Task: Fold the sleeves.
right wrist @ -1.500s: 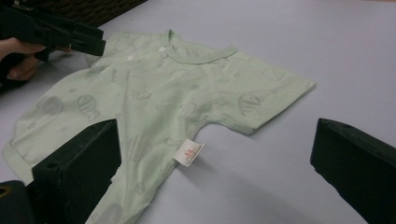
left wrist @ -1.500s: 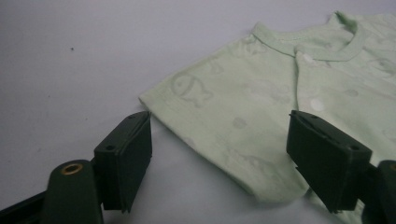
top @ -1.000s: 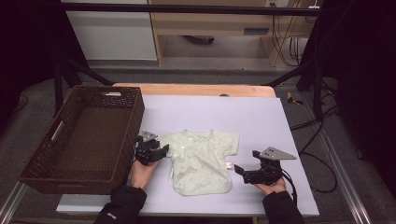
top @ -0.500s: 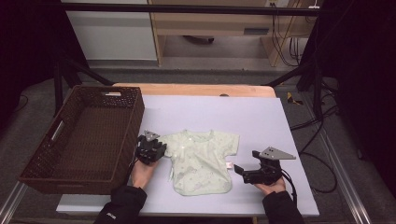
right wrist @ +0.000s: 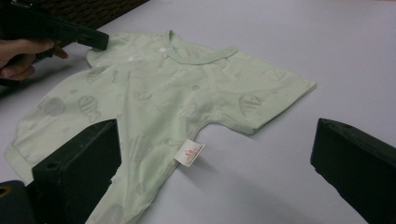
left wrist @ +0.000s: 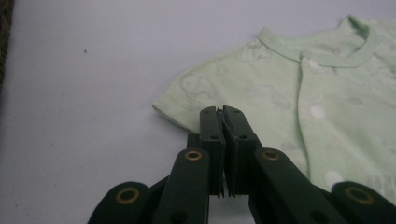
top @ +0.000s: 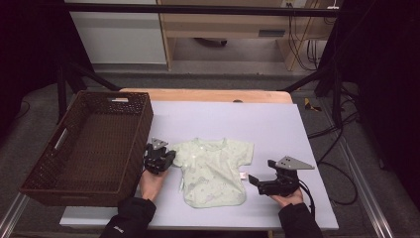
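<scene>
Soft pale-green baby shirt [top: 214,171], short-sleeved with a faint print and ribbed collar, lies flat on the smooth lavender table [top: 277,124] just right of the brown woven basket [top: 89,144]; collar points to the table's far edge, hem toward the person, long axis near to far. Left gripper [top: 167,156], jaws having just been closing, is clamped on the sleeve edge nearest the basket. Right gripper [top: 253,180] gapes wide beside the shirt's opposite side, gripping nothing.

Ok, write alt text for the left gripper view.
The left gripper, its black jaws just closed, pinches the sleeve edge of a pale green baby shirt lying flat on a light table. The shirt's collar and white snaps run toward the upper right.
</scene>
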`<state>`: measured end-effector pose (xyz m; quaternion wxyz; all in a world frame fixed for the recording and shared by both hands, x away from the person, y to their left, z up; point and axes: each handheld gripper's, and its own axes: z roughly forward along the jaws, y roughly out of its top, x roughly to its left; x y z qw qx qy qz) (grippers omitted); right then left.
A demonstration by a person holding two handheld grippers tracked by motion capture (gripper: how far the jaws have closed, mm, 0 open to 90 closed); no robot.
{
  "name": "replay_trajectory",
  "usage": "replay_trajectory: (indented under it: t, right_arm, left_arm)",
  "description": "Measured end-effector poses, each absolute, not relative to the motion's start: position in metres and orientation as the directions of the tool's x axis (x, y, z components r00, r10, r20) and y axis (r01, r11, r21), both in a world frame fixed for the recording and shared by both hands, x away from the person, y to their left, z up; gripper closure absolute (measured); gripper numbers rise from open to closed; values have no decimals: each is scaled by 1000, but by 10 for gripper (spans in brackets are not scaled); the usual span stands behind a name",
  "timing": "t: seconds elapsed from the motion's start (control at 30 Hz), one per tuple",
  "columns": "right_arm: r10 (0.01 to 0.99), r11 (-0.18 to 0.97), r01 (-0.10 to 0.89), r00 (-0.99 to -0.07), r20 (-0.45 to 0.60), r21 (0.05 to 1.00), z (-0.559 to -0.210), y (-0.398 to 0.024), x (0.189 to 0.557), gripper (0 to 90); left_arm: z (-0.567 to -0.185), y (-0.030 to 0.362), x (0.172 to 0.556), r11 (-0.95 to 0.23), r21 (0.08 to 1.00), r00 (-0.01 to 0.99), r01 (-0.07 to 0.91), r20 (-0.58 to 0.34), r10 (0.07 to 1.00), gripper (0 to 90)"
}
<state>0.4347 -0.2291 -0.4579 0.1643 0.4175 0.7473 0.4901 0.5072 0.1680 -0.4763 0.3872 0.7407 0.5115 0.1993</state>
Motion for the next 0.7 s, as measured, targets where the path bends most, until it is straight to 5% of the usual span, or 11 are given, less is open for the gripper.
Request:
replay_trajectory:
  t: [0.7]
  right_arm:
    - [781, 178, 459, -603, 159, 870, -458, -228, 435, 24]
  left_arm:
    - [-456, 153, 499, -226, 818, 469, 529, -59, 881, 866]
